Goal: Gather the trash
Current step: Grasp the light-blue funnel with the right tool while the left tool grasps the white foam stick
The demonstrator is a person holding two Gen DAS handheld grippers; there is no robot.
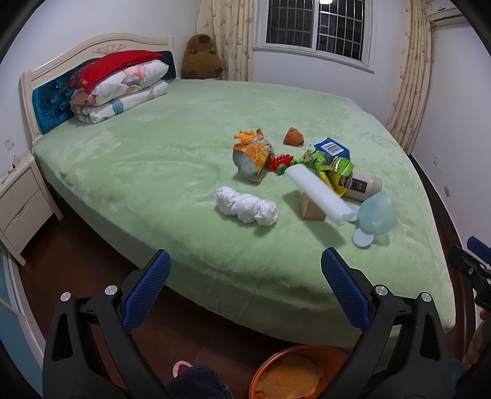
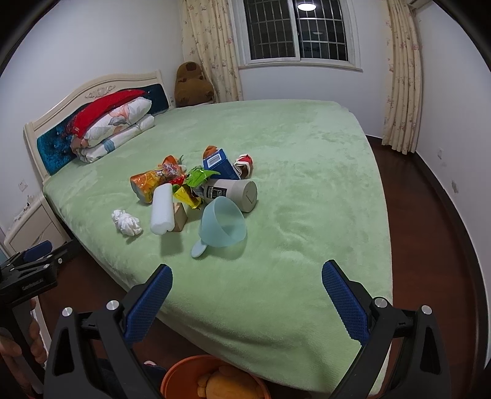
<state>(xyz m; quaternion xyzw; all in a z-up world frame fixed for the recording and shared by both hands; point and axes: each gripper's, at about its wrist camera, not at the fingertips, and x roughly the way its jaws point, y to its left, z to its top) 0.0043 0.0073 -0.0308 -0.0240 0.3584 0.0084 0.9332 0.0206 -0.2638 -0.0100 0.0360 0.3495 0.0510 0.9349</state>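
— How do your tools stand?

— My left tool (image 1: 245, 288) is spread wide and holds nothing; its blue ribbed pads hang over the near edge of the green plush-covered bed (image 1: 153, 172). My right tool (image 2: 247, 294) is just as wide open and empty, over the same edge, touching nothing.

— Any containers?

— A round orange plastic basin (image 2: 181, 371) sits on the floor below the near edge, with a yellow soft toy (image 2: 227, 383) in it. On the bed a pale blue plastic scoop cup (image 2: 222, 225) lies tipped on its side, nothing in it that I can see.

— And the trash?

— Heaped in the middle of the bed: an orange crumpled snack bag (image 1: 253, 156), a green crinkled wrapper (image 1: 330, 161), a blue cardboard carton (image 1: 331, 147), a white foam cylinder (image 1: 320, 193) propped on a small tan wooden block (image 1: 311, 208), and a grey-white bottle on its side (image 1: 363, 185). A crumpled white tissue wad (image 1: 245, 207) lies apart, nearer the bed's near edge.

— The room?

— Folded floral bedding (image 1: 122, 89) at the headboard, a brown plush animal (image 1: 201, 58) in the far corner, a barred window (image 1: 319, 27).
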